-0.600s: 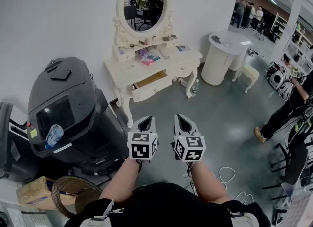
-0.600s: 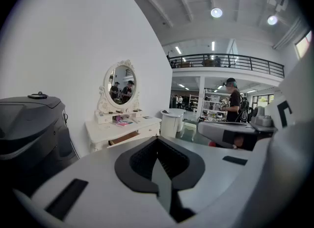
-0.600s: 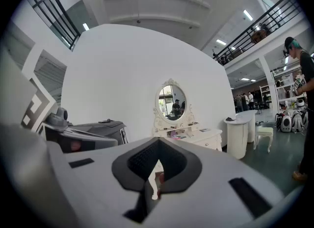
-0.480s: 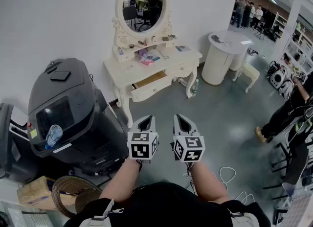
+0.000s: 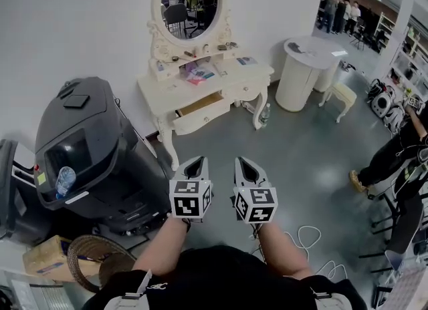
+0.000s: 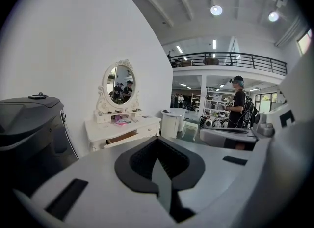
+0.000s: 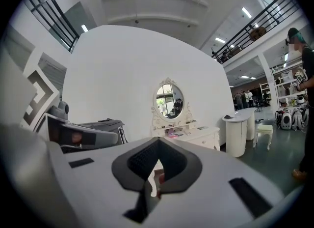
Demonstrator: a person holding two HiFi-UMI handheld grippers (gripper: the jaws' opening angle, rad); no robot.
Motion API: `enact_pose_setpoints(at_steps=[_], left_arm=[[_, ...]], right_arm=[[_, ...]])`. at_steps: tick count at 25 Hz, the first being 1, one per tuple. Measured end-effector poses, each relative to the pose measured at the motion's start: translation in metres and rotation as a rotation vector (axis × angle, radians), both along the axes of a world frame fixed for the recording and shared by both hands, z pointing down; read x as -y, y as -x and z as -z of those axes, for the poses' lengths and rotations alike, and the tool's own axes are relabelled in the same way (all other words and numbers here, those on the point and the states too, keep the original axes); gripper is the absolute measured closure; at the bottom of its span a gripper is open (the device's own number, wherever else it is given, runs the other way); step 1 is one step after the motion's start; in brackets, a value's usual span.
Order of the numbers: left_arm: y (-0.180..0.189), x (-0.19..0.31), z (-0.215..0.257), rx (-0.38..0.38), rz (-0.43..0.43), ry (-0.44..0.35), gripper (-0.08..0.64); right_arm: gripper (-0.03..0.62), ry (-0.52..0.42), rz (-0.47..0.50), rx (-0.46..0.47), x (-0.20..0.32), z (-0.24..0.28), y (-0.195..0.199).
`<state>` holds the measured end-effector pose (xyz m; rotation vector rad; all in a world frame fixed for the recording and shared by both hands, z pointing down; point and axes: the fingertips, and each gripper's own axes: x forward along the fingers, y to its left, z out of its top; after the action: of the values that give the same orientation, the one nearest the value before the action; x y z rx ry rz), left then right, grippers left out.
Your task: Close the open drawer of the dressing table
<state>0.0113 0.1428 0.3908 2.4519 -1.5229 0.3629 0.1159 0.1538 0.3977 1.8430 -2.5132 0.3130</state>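
Note:
The cream dressing table with an oval mirror stands against the white wall, well ahead of me. Its left drawer is pulled out, showing a wooden inside. Both grippers are held side by side at chest height, far short of the table, pointing toward it. My left gripper is shut with nothing in it. Beside it, my right gripper is shut and empty too. The left gripper view shows the table and its open drawer beyond the closed jaws. In the right gripper view the table lies straight ahead.
A big black machine fills the left, close to the table's left leg. Right of the table are a white round counter and a stool. A person stands at far right. A bottle sits by the table's right leg, and cables lie on the floor.
The head view has shifted a little, so the dressing table now sits slightly further left and higher. Both grippers keep their side-by-side pose and stay shut.

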Motion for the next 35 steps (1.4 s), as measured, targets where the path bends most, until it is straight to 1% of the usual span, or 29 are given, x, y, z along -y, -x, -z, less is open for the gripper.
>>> enact_pose_setpoints(at_steps=[8, 15, 19, 30, 35], left_arm=[[-0.023, 0.0, -0.014, 0.015, 0.024, 0.021, 0.554], [-0.022, 0.022, -0.029, 0.02, 0.042, 0.041, 0.554], [-0.018, 0.046, -0.036, 0.018, 0.043, 0.052, 0.554], [0.001, 0.126, -0.044, -0.021, 0.07, 0.067, 0.554], [0.008, 0.167, -0.044, -0.029, 0.072, 0.076, 0.554]], right_arm=[[0.583, 0.039, 0.02, 0.004, -0.001, -0.02, -0.023], [0.583, 0.059, 0.023, 0.02, 0.025, -0.033, -0.027], [0.583, 0.07, 0.031, 0.008, 0.048, -0.039, -0.021], [0.583, 0.103, 0.061, -0.022, 0.129, -0.052, -0.008], [0.583, 0.104, 0.06, -0.026, 0.167, -0.048, -0.003]])
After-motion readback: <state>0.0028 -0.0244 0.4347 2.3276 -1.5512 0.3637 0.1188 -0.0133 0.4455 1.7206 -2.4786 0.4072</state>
